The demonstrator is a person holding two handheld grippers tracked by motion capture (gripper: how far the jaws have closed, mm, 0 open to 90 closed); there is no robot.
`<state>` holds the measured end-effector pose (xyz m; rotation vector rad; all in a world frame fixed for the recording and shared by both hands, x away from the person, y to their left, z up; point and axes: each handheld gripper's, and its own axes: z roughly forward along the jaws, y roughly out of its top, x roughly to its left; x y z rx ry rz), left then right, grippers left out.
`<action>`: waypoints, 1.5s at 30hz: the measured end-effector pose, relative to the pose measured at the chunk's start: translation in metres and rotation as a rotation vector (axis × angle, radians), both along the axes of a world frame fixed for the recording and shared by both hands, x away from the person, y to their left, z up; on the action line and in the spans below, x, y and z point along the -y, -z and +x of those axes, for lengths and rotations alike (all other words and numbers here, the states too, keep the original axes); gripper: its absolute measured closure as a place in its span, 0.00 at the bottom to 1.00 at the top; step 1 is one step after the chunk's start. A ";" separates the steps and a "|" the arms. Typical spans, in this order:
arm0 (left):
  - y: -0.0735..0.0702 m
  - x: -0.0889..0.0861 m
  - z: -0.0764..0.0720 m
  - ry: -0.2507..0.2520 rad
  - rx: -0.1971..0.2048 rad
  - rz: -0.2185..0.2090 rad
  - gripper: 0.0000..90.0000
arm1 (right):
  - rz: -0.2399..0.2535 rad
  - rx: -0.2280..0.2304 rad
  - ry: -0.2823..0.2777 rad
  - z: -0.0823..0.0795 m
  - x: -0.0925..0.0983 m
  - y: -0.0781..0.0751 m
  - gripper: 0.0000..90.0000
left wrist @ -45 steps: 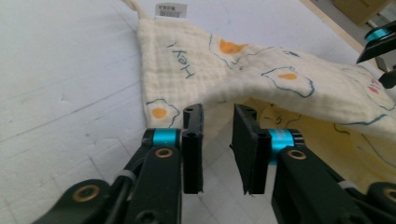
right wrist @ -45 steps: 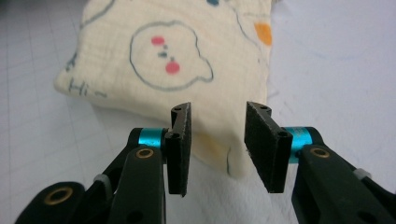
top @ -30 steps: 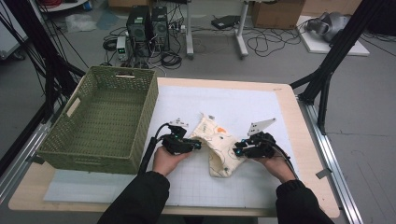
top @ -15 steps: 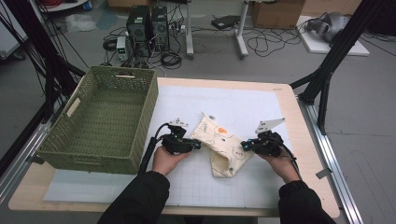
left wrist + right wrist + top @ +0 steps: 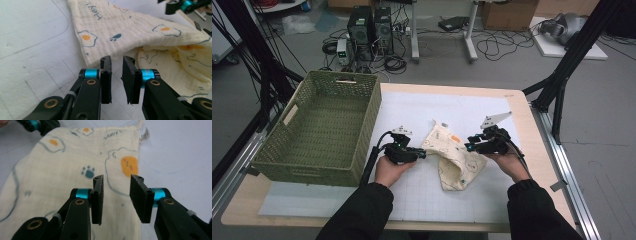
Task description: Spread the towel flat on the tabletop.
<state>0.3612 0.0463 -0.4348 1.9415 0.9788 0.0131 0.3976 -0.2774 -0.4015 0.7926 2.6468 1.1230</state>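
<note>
A cream cloth printed with fried eggs and paw marks lies crumpled on the white mat, between my hands. My left gripper rests at the cloth's left edge. In the left gripper view its jaws stand a narrow gap apart with nothing between them, and the cloth starts just past the tips. My right gripper hovers over the cloth's right side. Its jaws have just been opening and hold nothing, with the cloth lying flat beneath them.
A green woven basket stands on the table's left side, close to my left forearm. Bare mat lies behind the cloth and at the front. Black frame legs rise at the right, with cables and computers on the floor beyond.
My right gripper let go of the cloth, opened its jaws and lifted slightly. The cloth's right side has dropped and spread flatter. The left hand has kept still.
</note>
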 end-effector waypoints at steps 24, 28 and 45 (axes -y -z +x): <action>0.001 0.008 -0.004 0.034 0.002 -0.009 0.85 | -0.074 -0.007 0.157 0.025 0.013 0.011 0.99; 0.001 0.014 -0.004 0.042 0.004 -0.014 0.84 | -0.091 -0.033 0.214 0.025 0.026 0.017 0.98; 0.010 0.055 0.002 0.091 -0.017 0.062 0.80 | 0.021 0.029 0.120 -0.032 0.048 0.003 0.71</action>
